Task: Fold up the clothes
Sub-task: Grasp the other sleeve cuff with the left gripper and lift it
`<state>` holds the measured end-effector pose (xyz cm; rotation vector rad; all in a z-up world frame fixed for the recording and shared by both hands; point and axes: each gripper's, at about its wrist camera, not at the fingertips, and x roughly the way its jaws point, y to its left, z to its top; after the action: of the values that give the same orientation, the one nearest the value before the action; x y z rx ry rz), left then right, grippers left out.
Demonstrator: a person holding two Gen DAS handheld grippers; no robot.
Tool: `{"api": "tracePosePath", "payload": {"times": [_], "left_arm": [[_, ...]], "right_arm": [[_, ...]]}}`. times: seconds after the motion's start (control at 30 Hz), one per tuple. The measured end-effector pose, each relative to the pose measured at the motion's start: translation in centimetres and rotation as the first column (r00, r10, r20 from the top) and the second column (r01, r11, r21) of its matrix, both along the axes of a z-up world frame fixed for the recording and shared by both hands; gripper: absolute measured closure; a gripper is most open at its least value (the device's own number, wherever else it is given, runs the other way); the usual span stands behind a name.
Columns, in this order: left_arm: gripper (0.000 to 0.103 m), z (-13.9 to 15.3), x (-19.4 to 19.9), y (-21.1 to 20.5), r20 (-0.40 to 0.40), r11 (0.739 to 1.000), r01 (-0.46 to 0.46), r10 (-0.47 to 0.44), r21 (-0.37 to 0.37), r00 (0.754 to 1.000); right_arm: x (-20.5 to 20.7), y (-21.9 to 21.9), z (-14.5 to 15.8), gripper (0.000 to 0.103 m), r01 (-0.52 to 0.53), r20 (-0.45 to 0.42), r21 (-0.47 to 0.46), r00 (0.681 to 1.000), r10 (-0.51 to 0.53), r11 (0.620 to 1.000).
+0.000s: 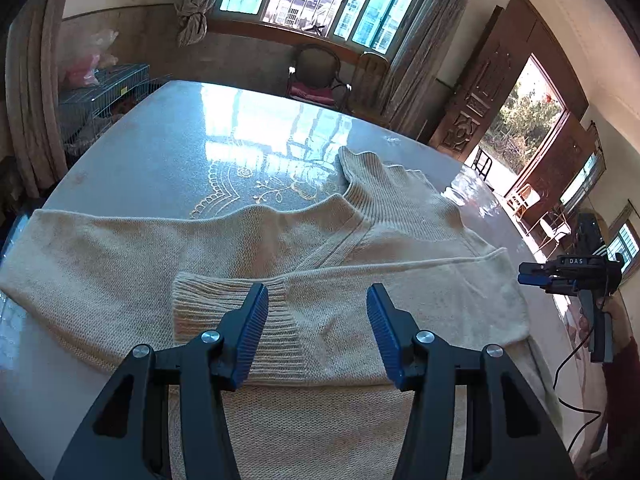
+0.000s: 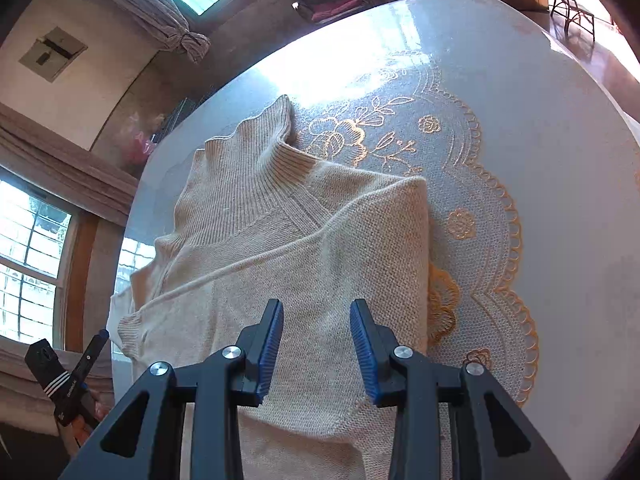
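glossy table [image 1: 168, 140] lies bare beyond the sweater's [image 1: 360, 304] collar.

One sweater [image 1: 320, 264], one table [image 1: 168, 136], two grippers [image 1: 318, 328] [image 2: 316, 340], and perhaps two chairs [image 1: 316, 76] by the window.

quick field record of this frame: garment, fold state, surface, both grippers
garment: beige knit turtleneck sweater, lying flat
fold state: one sleeve, ribbed cuff, folded across the body; other sleeve still spread out
surface: glossy grey table with gold floral lace pattern
left gripper: jaws open, over the cuff, holding nothing
right gripper: jaws open, over the body, holding nothing
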<state>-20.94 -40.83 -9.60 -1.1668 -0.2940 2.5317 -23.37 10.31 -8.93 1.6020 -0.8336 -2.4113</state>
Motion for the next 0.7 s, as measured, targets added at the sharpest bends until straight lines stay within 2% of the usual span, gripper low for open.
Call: {"api": "tracePosePath", "payload": {"times": [0.1, 0.13, 0.2, 0.23, 0.3, 0.37, 0.43, 0.5, 0.53, 0.57, 0.6, 0.63, 0.67, 0.7], "left_arm": [[0.049, -0.8, -0.7, 1.0, 0.014, 0.999, 0.001, 0.000, -0.043, 1.000], [0.049, -1.0, -0.8, 1.0, 0.017, 0.999, -0.008, 0.009, -0.053, 1.000], [0.049, -0.5, -0.4, 1.0, -0.008, 0.998, -0.005, 0.005, -0.068, 1.000], [0.049, -0.3, -0.2, 1.0, -0.020, 0.997, -0.004, 0.003, -0.076, 1.000], [0.049, 0.9, 0.8, 0.4, -0.065, 0.996, -0.011, 0.005, -0.092, 0.998], [0.049, 2.5, 2.0, -1.3, -0.104, 0.999, -0.018, 0.012, -0.051, 0.995], [0.049, 4.3, 3.1, -3.6, -0.127, 0.999, -0.045, 0.042, -0.023, 0.991], [0.046, 5.7, 4.2, -7.0, -0.136, 0.995, -0.095, 0.097, 0.021, 0.986], [0.042, 5.9, 4.4, -8.7, -0.122, 0.992, -0.126, 0.128, 0.030, 0.984], [0.031, 6.0, 4.5, -10.6, -0.097, 0.986, -0.161, 0.164, 0.039, 0.982], [0.029, 5.7, 4.4, -12.7, -0.059, 0.977, -0.206, 0.209, 0.055, 0.976], [0.029, 5.5, 4.4, -14.8, -0.019, 0.965, -0.251, 0.253, 0.069, 0.967], [0.029, 5.0, 4.4, -17.0, 0.031, 0.952, -0.290, 0.288, 0.097, 0.957], [0.029, 4.5, 4.4, -19.2, 0.081, 0.937, -0.328, 0.320, 0.122, 0.944]], "right_arm": [[-0.9, 1.0, -1.0, 0.067, 0.026, 0.010, -0.055, 1.000, -0.026, 0.998], [-1.1, 1.1, -1.7, 0.067, 0.034, 0.035, -0.041, 0.999, -0.033, 0.999], [-1.3, 1.6, -2.5, 0.076, 0.051, 0.093, 0.074, 0.994, -0.057, 0.996], [-1.2, 1.8, -2.2, 0.079, 0.045, 0.078, 0.091, 0.996, -0.052, 0.995], [-0.5, 2.0, -1.0, 0.078, 0.059, 0.034, 0.062, 0.998, -0.061, 0.996], [0.4, 2.0, 0.5, 0.074, 0.063, -0.019, 0.042, 0.998, -0.062, 0.997], [1.9, -0.2, 4.2, 0.071, 0.006, -0.142, 0.097, 0.990, 0.007, 0.995], [3.5, -2.5, 7.9, 0.069, -0.043, -0.257, 0.172, 0.963, 0.087, 0.984], [4.4, -4.2, 9.2, 0.068, -0.064, -0.304, 0.263, 0.942, 0.146, 0.963], [5.3, -5.9, 10.5, 0.063, -0.078, -0.344, 0.353, 0.916, 0.207, 0.932], [6.0, -7.6, 11.4, 0.060, -0.098, -0.357, 0.424, 0.895, 0.266, 0.900], [6.1, -8.9, 11.1, 0.059, -0.153, -0.307, 0.439, 0.901, 0.308, 0.885], [6.3, -10.2, 10.8, 0.059, -0.206, -0.262, 0.440, 0.901, 0.345, 0.874], [6.5, -11.3, 10.3, 0.059, -0.254, -0.239, 0.403, 0.898, 0.369, 0.879]]}}
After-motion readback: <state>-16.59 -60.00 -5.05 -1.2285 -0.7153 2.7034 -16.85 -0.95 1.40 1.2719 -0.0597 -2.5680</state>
